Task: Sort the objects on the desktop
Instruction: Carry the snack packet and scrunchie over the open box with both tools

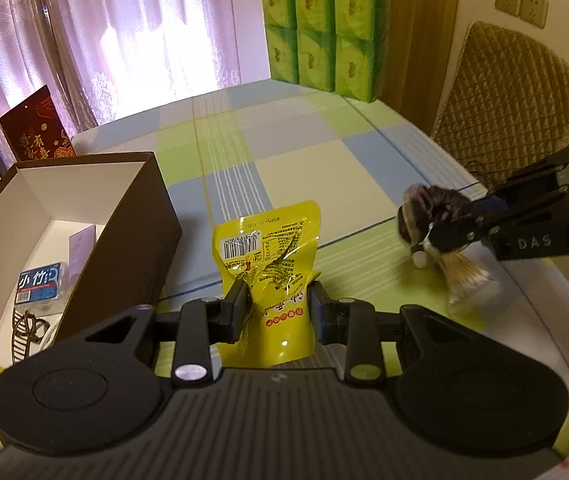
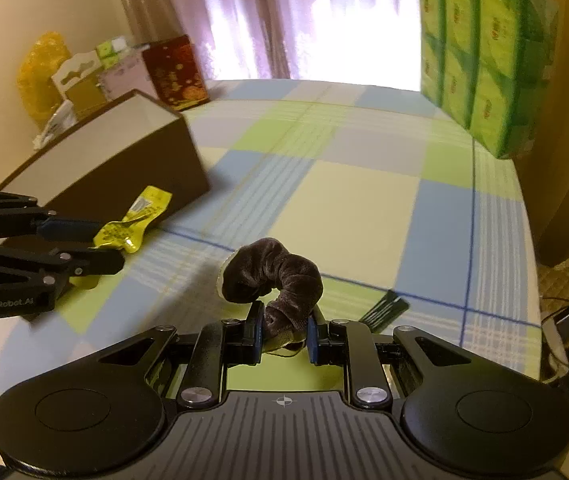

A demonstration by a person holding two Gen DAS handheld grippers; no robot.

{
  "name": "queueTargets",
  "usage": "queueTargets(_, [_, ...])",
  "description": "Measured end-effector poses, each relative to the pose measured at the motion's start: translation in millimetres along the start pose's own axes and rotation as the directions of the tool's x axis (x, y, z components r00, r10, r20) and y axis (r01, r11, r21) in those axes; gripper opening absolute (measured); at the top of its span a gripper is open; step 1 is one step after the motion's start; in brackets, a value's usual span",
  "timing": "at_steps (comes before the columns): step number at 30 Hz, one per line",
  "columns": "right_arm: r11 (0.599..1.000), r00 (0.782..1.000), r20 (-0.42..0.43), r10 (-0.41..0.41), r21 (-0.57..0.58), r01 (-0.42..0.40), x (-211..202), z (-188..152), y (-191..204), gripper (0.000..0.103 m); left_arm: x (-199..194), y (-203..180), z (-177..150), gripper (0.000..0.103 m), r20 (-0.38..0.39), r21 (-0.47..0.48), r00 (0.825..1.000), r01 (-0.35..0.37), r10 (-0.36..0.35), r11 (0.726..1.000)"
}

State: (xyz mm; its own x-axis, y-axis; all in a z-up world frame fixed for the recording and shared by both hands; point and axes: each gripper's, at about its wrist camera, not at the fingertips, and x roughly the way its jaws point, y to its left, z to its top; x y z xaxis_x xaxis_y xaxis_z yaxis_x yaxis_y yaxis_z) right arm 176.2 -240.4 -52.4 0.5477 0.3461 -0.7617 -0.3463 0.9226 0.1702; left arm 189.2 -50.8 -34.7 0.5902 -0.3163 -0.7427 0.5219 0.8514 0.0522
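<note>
My left gripper (image 1: 278, 308) is shut on a yellow snack packet (image 1: 268, 256), pinching its lower half; the barcode end points away from me. The right wrist view shows that packet (image 2: 132, 220) in the left gripper (image 2: 96, 244), just in front of the brown box (image 2: 116, 156). My right gripper (image 2: 284, 336) is shut on a dark brown velvet scrunchie (image 2: 280, 276), which curls up above the fingers. The left wrist view shows the right gripper (image 1: 456, 220) with the scrunchie (image 1: 432, 208) over the table's right side.
The brown box (image 1: 84, 216) is open, with a blue pack (image 1: 40, 284) and glasses (image 1: 28, 332) inside. A blurred pale brush-like thing (image 1: 460, 276) sits under the right gripper. A black comb (image 2: 384, 312) lies on the checked cloth. Green tissue packs (image 1: 320, 28) stand at the back, a chair (image 1: 512, 108) at right.
</note>
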Motion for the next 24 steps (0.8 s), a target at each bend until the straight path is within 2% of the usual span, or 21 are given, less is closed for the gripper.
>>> queueTargets(13, [0.998,0.997,-0.046,0.060,0.009,-0.059,-21,-35,62,0.018,-56,14,-28,0.028,0.013,-0.021,0.998,0.064,-0.063,0.998])
queueTargets(18, [0.997,0.997,-0.029,0.073,0.001,-0.073,-24,-33,89,0.018,-76,31,-35,0.028,0.034,-0.024,0.997,0.070,-0.069,0.997])
queueTargets(24, [0.993,0.993,0.021,0.113,-0.030,-0.112,-27,-17,125,0.018,-101,60,-41,0.028,0.070,-0.037,0.997,0.047,-0.044,0.998])
